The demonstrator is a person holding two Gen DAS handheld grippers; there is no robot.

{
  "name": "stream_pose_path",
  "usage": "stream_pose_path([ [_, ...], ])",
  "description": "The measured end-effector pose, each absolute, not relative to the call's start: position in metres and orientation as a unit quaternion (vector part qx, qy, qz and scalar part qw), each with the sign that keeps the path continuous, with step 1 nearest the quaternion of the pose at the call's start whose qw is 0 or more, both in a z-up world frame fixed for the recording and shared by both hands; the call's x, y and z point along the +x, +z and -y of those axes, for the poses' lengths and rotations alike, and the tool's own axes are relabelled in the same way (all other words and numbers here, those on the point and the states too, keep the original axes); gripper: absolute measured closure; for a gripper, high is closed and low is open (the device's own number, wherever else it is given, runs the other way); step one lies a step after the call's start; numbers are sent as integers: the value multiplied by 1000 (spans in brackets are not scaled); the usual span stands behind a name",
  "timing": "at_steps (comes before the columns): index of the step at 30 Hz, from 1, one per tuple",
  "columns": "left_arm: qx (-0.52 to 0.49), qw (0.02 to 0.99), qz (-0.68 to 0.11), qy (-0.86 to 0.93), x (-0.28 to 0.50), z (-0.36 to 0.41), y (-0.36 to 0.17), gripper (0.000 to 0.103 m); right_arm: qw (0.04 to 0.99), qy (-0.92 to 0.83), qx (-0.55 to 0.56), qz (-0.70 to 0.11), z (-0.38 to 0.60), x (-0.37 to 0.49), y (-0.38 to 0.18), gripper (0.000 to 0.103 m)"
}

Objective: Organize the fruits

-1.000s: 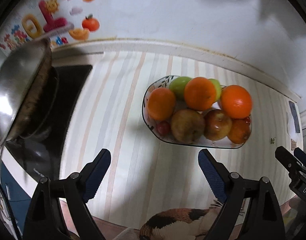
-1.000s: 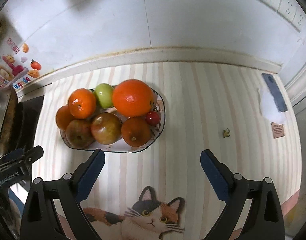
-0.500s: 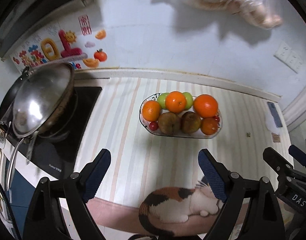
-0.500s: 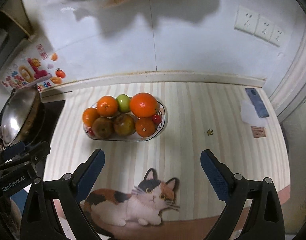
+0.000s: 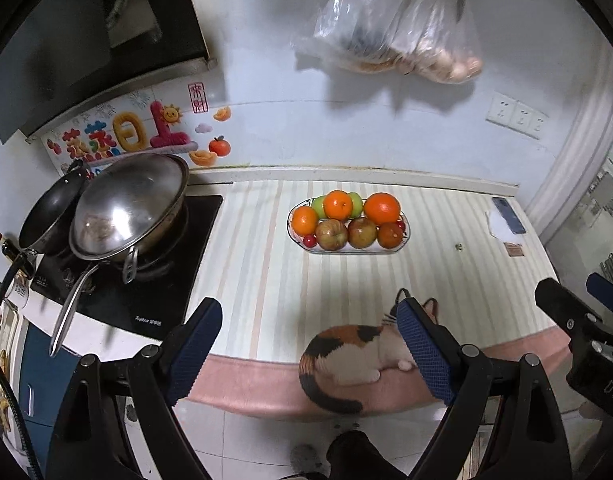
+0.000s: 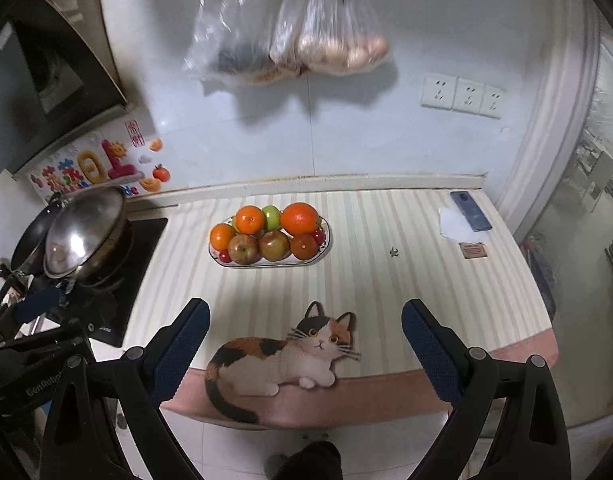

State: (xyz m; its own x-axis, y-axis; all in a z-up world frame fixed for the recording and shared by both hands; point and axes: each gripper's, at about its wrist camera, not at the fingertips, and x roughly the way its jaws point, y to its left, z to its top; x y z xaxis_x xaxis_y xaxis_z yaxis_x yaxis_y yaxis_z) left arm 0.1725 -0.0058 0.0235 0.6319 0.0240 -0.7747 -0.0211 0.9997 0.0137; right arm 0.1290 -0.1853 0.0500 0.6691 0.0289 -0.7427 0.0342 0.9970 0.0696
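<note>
Partly, oranges [image 5: 337, 205] hide green apples [image 5: 318, 206].

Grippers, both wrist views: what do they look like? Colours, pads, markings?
Both match: the left gripper and the right gripper have matte black angular frames with round pivot bolts. Each finger carries a dark blue pad with a fine grid texture. White lettering shows on the bodies: "GenRobo..." on the left gripper seen from the right wrist, "DAS" on the right gripper seen from the left wrist. No hands or sleeves visible.

Steel wok lid [image 5: 130, 204] on stove left — plastic bags [image 6: 290, 40] hanging on wall; phone [image 6: 470, 210] far right.
</note>
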Motion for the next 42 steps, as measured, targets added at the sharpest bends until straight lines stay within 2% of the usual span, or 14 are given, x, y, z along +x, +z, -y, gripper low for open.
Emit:
stream_pose_path([
  [10, -7, 919, -393, 17, 115, 18, 56, 14, 920, 18, 40, -390, 187, 61, 80, 4],
  [19, -11, 923, -385, 29, 94, 34, 64, 14, 922, 45, 39, -382, 205, 42, 91, 4],
  [36, -3, 916, -398, 54, 149, 35, 40, 13, 916, 37, 45, -397, 221, 112, 62, 4],
  [37, 0, 914, -402, 56, 154, 35, 37, 13, 916, 33, 41, -399, 220, 120, 58, 4],
  [39, 3, 909, -412, 58, 166, 33, 29, 4, 913, 35, 42, -405, 219, 130, 52, 4],
  [42, 5, 905, -420, 63, 180, 29, 20, 3, 909, 33, 40, -414, 216, 149, 40, 4],
])
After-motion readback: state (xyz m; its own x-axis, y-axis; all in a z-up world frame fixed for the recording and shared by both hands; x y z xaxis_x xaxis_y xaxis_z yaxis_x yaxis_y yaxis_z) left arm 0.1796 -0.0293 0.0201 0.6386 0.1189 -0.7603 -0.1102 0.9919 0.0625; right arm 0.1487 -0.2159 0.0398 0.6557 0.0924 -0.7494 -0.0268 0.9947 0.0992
